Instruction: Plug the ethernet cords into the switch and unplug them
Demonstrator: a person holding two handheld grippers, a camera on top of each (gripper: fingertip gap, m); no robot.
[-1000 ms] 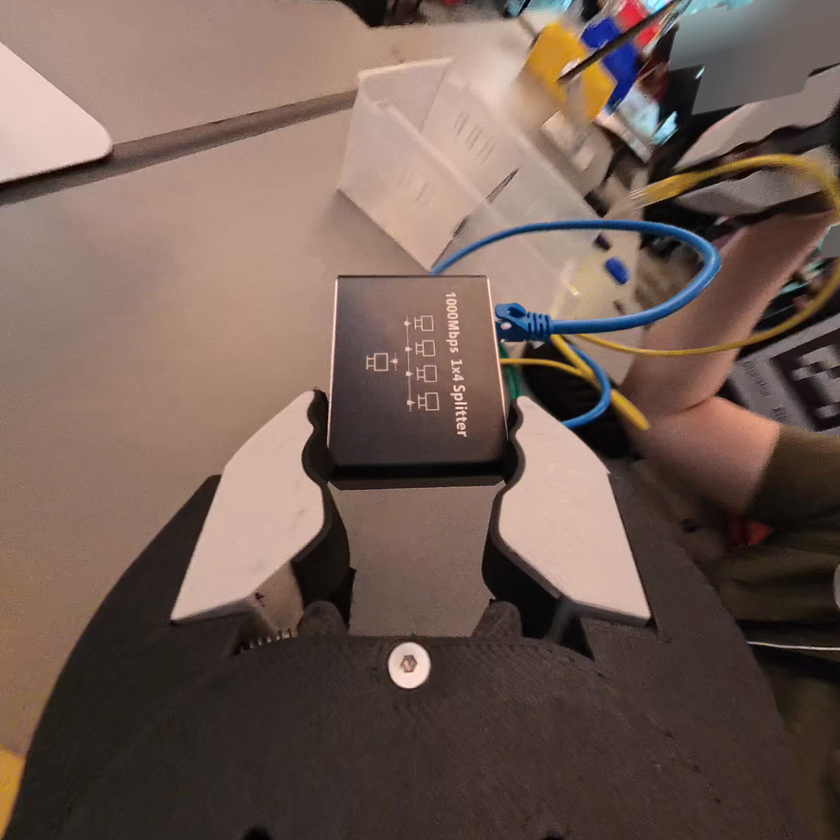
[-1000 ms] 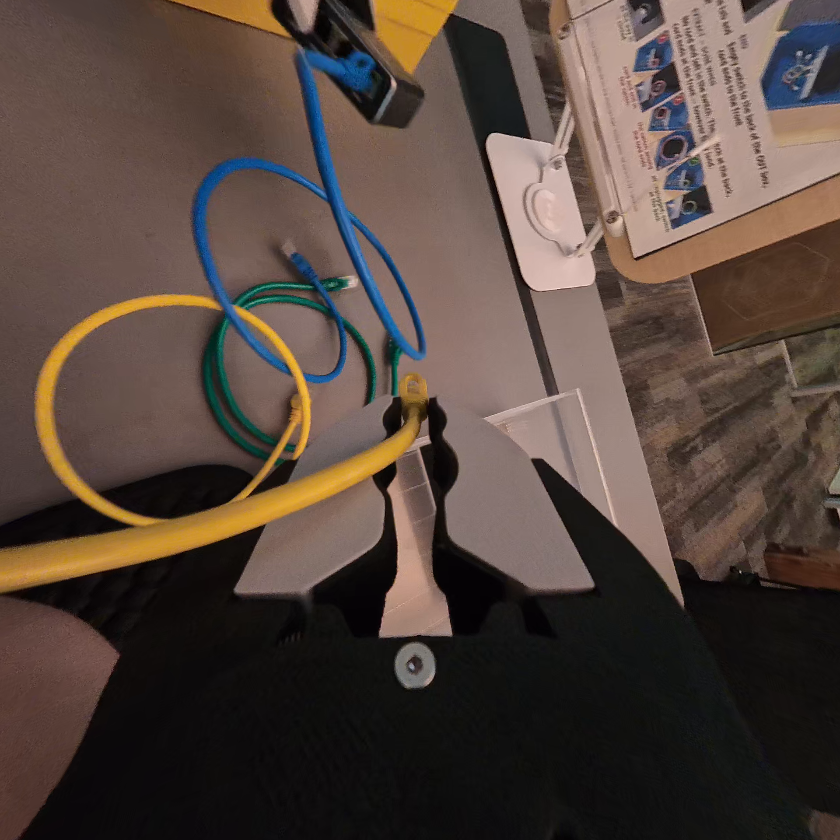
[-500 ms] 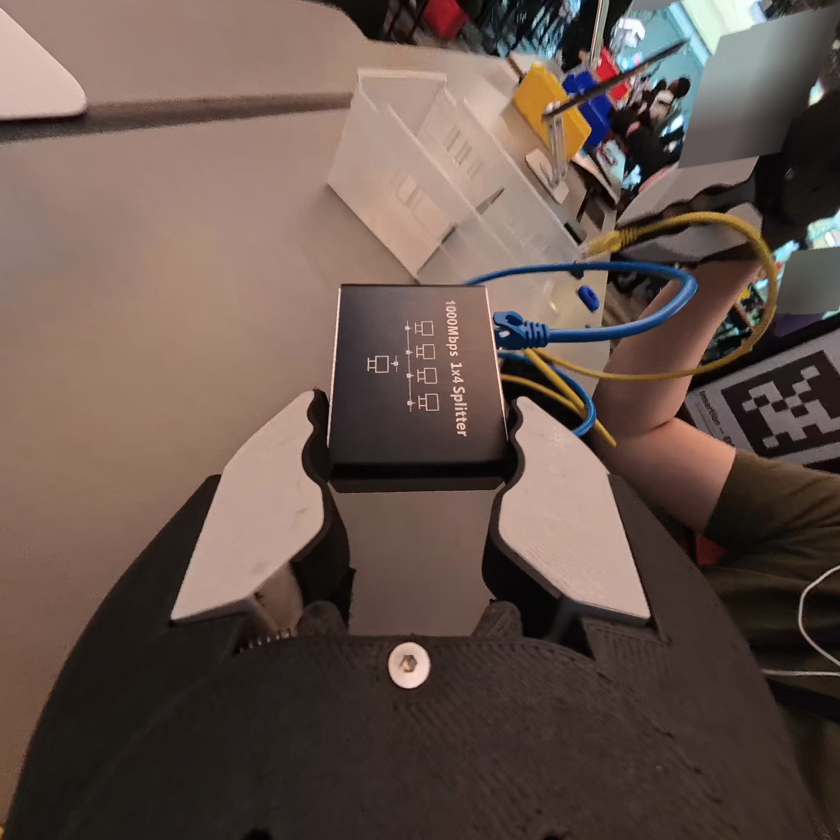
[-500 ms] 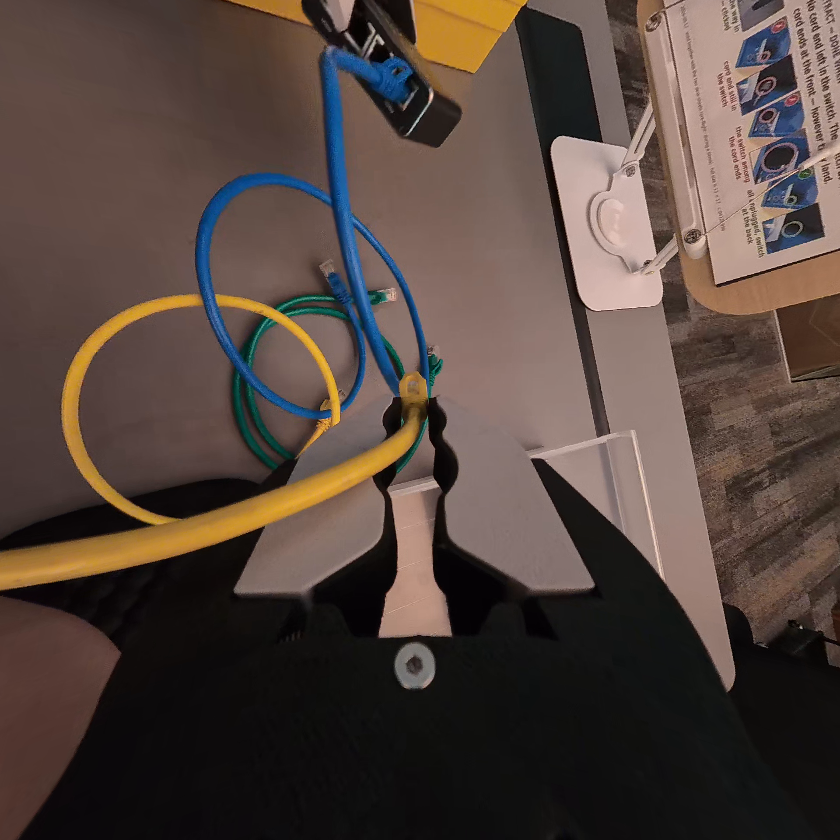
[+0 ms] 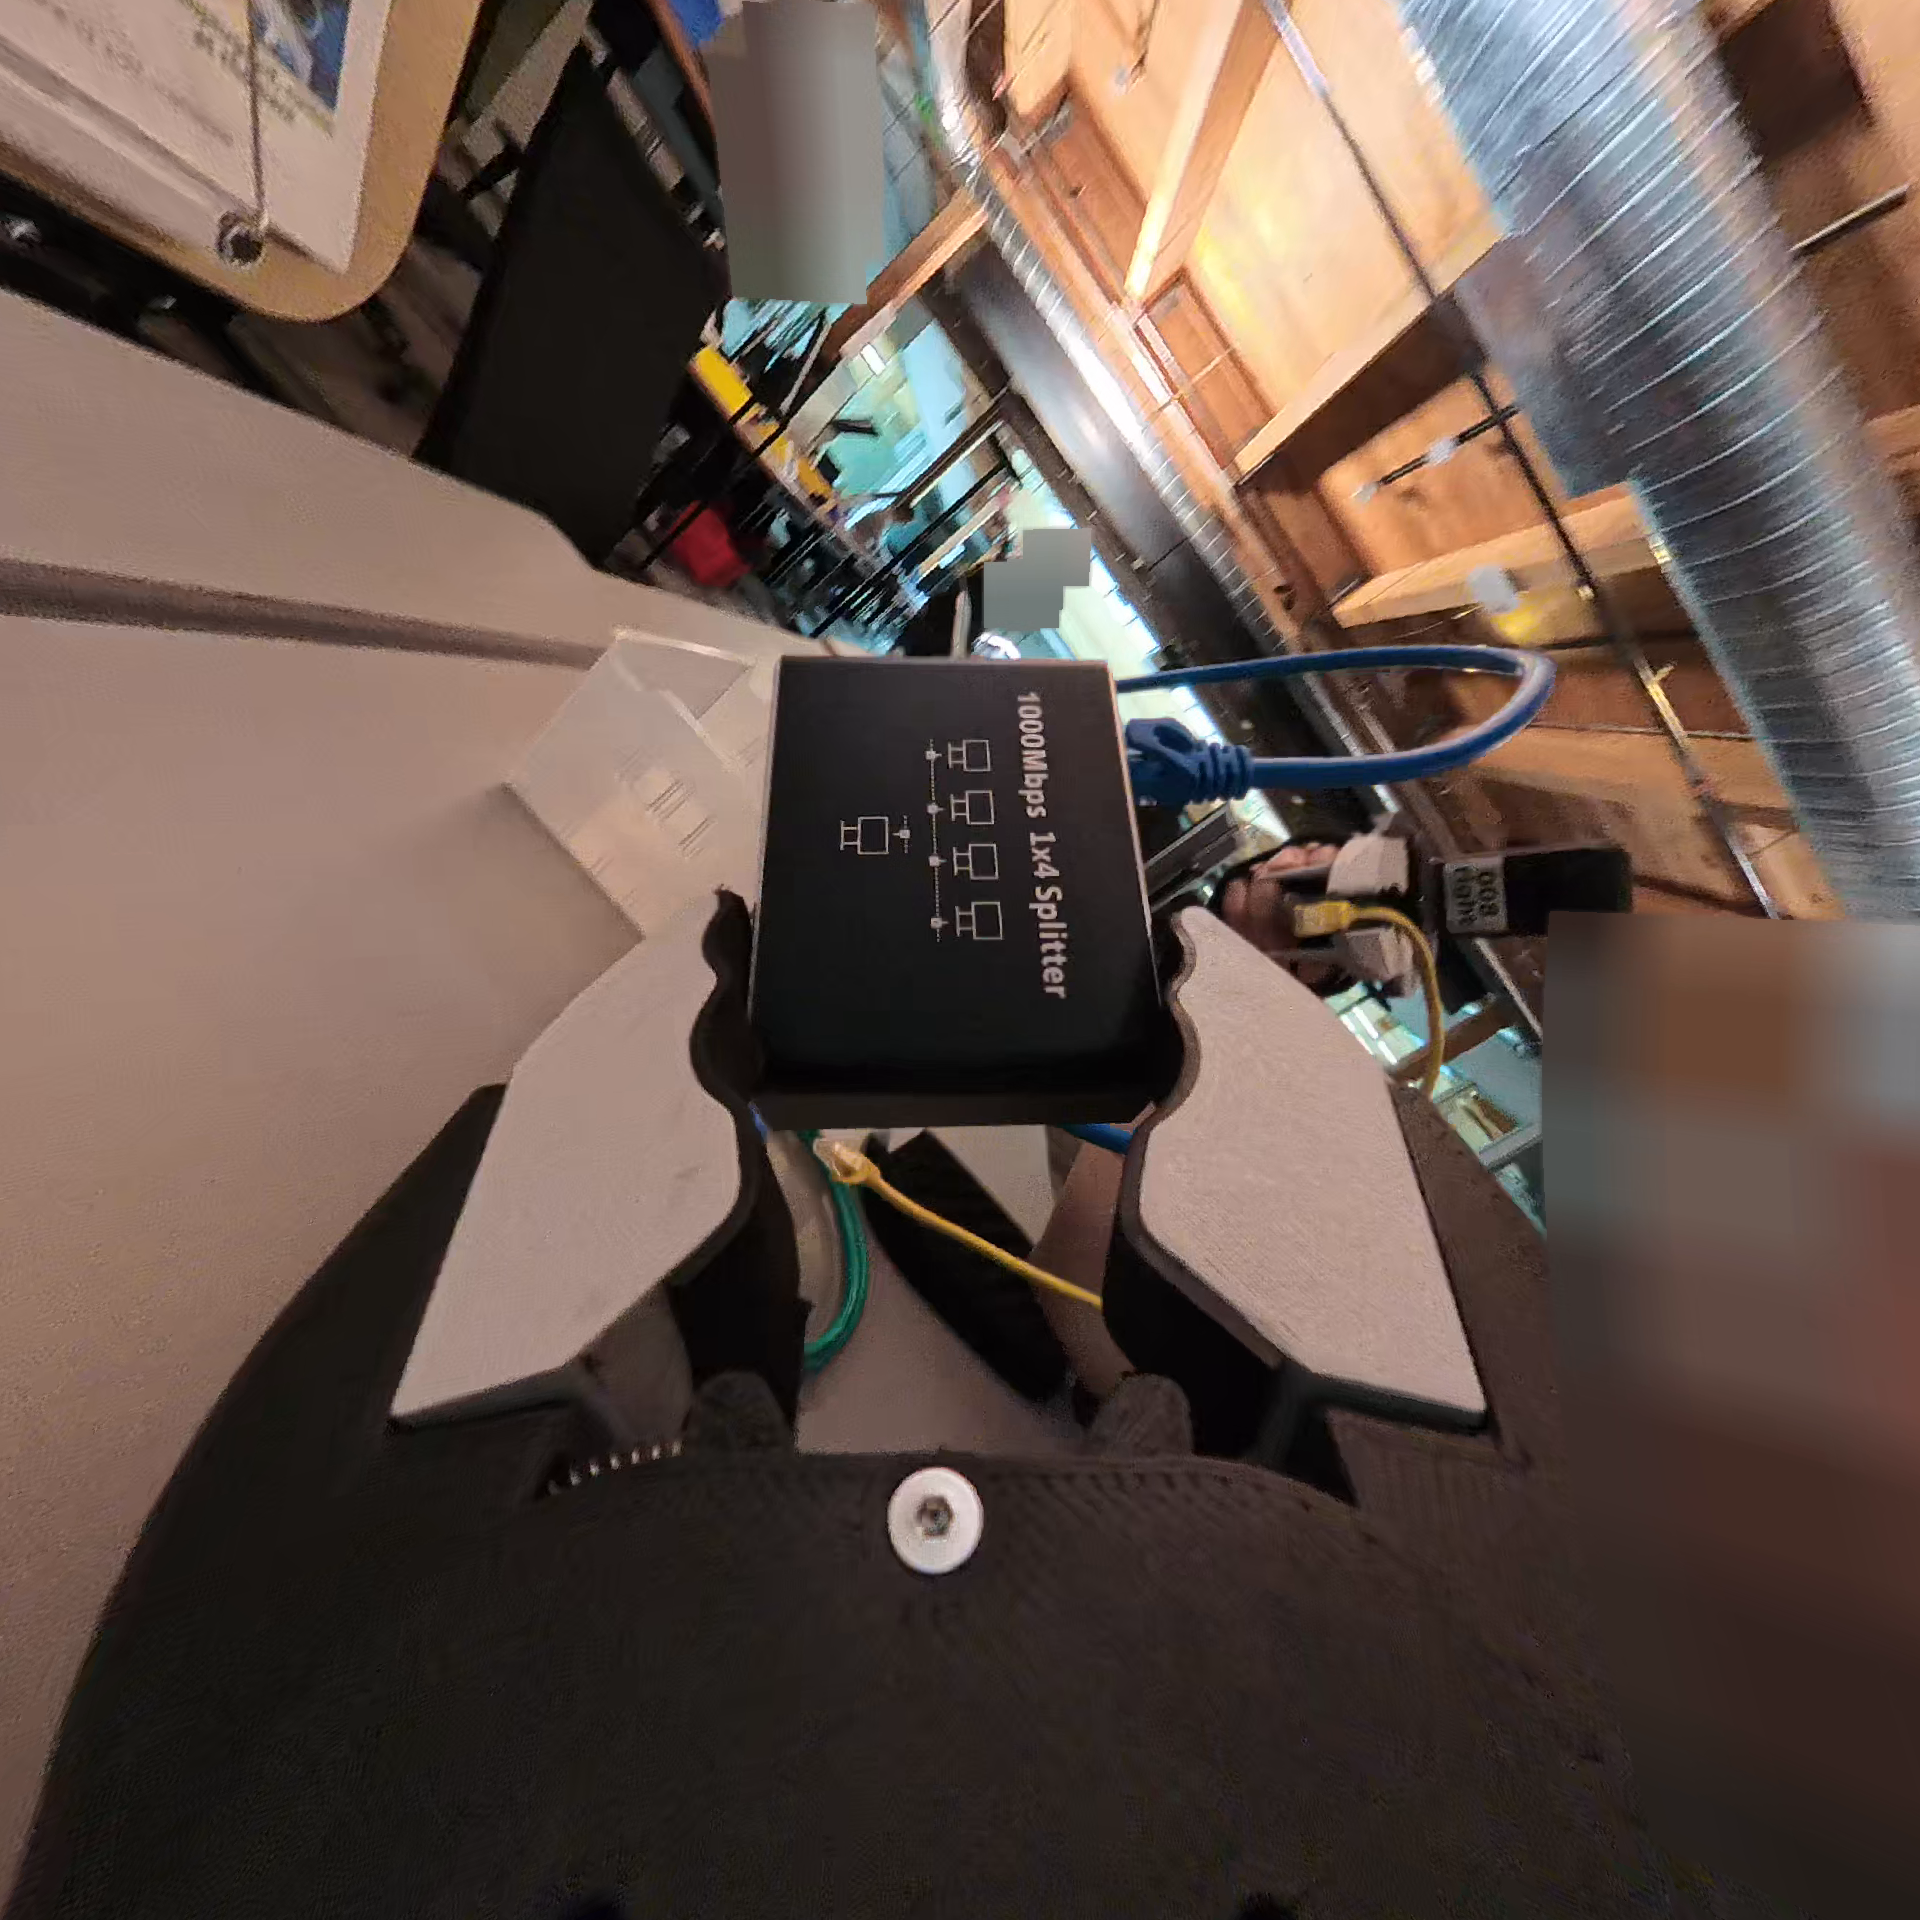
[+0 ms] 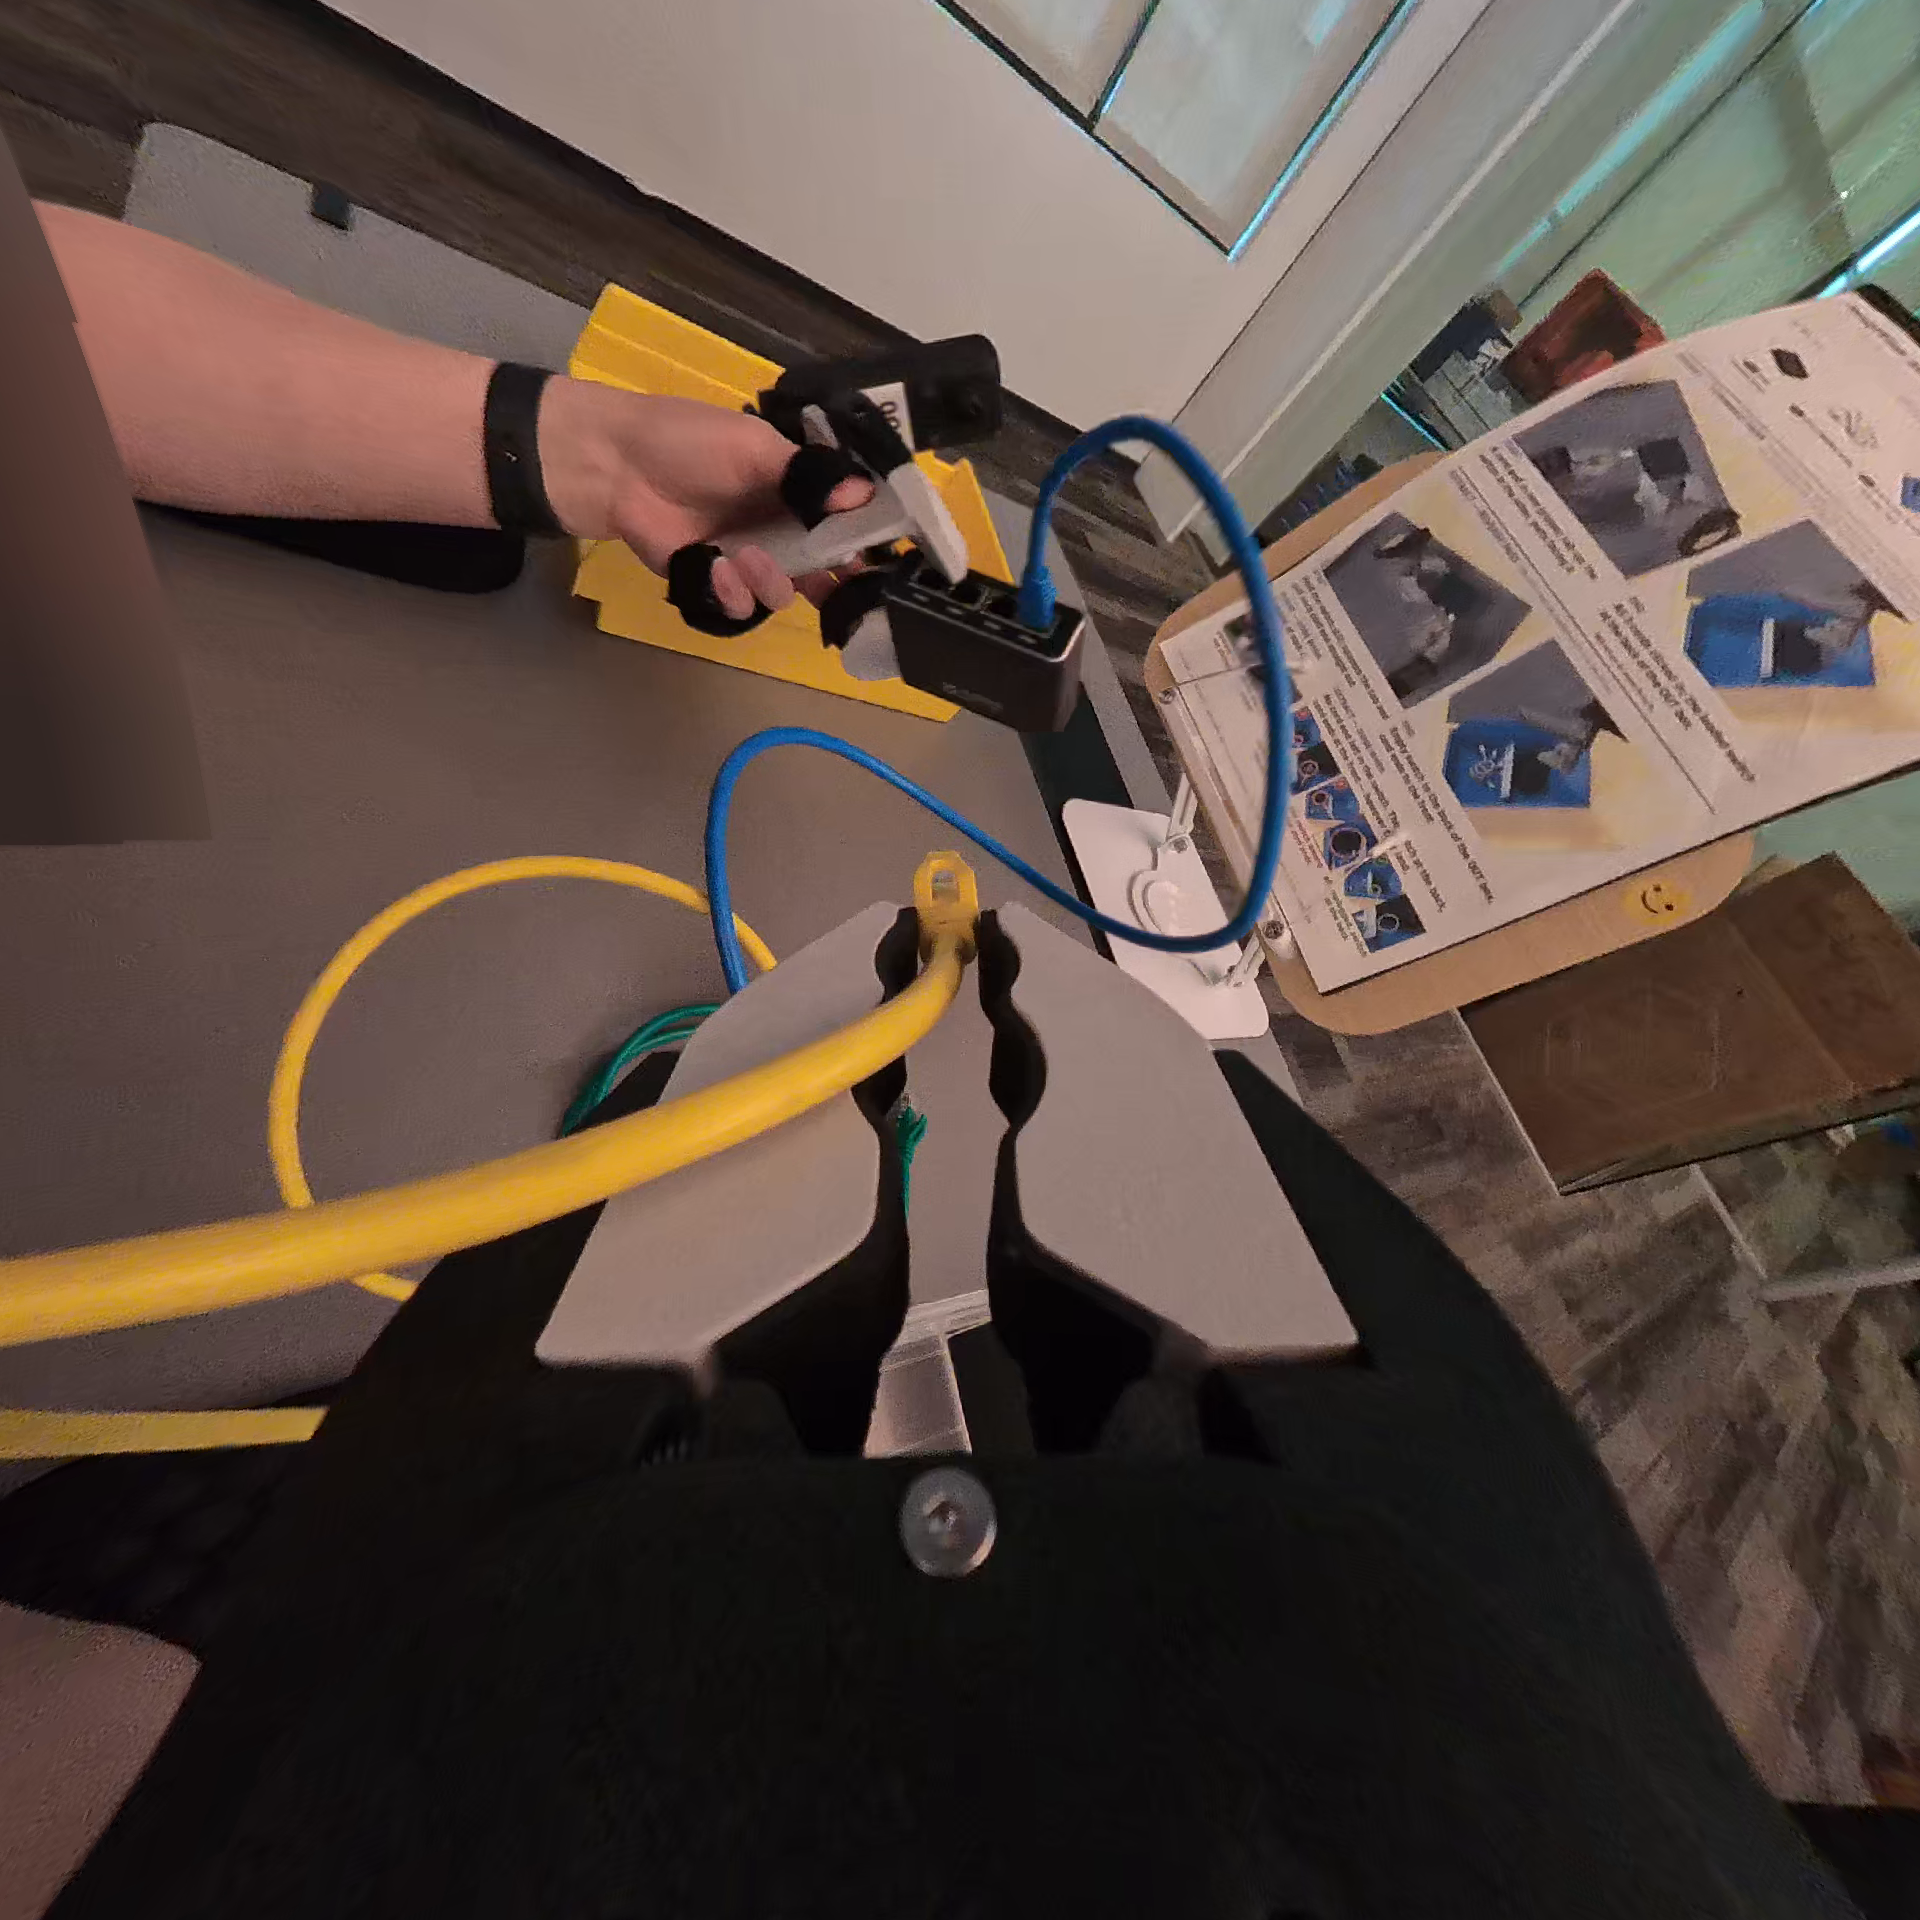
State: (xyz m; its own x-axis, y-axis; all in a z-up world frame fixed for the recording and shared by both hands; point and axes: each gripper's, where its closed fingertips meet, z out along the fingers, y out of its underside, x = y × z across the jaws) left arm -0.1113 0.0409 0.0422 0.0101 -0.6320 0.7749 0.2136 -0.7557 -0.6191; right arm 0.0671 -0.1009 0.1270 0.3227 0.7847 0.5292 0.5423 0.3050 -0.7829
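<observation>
Left gripper (image 5: 951, 1023) clamps the switch (image 5: 951, 873) (blue cord (image 5: 1351, 764) plugged in); right gripper (image 6: 951, 935) pinches the yellow cord (image 6: 623, 1153), plug past its jaws.

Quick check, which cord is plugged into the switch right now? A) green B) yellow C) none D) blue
D: the blue cord has its plug seated in a port of the switch held by the left gripper, while the yellow cord is clamped in the right gripper, apart from the switch, and the green cord lies on the table.
</observation>
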